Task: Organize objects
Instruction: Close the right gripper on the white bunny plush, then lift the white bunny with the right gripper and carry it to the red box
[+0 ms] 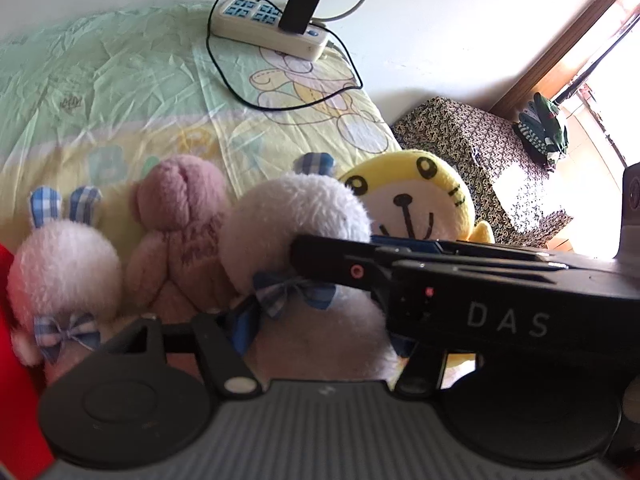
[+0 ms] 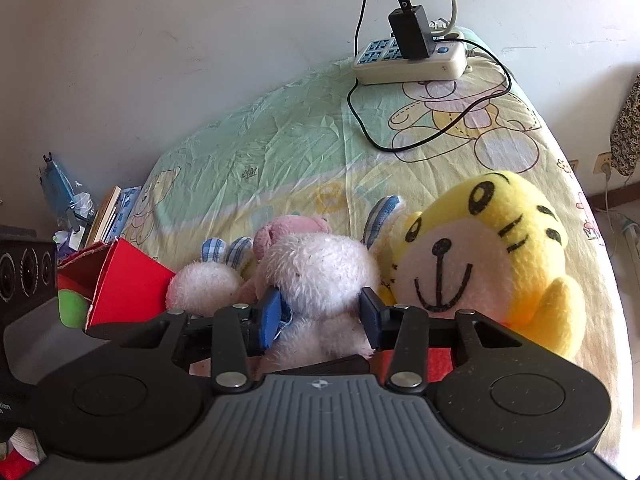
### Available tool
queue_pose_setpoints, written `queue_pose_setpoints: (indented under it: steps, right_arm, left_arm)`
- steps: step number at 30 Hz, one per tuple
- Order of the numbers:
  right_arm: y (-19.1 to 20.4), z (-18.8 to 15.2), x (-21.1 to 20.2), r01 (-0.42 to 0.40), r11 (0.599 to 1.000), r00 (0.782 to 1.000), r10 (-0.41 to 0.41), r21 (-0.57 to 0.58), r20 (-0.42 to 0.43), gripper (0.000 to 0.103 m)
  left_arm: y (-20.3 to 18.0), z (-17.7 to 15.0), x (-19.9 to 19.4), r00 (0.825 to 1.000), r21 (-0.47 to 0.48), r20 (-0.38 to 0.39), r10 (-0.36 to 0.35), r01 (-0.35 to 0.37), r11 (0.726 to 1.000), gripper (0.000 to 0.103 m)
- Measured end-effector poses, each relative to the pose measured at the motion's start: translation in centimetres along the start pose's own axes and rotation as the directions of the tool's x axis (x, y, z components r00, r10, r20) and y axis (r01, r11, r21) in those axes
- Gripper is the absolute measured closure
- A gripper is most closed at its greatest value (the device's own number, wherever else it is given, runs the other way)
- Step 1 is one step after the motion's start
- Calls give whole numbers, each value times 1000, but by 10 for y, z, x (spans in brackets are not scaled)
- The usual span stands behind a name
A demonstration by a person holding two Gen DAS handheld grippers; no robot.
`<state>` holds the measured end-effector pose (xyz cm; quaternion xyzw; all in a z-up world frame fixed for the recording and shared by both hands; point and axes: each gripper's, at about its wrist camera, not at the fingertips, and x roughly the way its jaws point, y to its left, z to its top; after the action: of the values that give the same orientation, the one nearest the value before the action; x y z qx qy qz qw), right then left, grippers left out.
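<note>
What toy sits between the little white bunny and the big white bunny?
The pink teddy bear sits between the little white bunny and the big white bunny, clearest in the left wrist view.

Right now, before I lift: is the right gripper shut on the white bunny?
Shut: the right gripper has both pads pressed into the white bunny.

Two white plush rabbits with blue-checked ears (image 1: 64,264) (image 1: 296,216); one pink plush bear (image 1: 180,216); one yellow plush tiger (image 2: 492,248); one white power strip (image 2: 412,60)
</note>
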<state>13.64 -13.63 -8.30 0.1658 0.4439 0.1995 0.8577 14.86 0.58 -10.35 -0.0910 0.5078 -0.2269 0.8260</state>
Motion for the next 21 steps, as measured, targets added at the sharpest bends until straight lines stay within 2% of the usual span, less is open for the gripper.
queue_pose_setpoints:
  steps: [11,21]
  right_arm:
    - [-16,-6,-7,-87,992,996,85,93,26,59]
    - [-16,-10,-25,-139,985,989,132,98,73,59]
  left_arm:
    - [-9,-5,-8,998,43,34,53,-54,998,46]
    - [-26,-8,-24,993,91,89,77,-85,992,46]
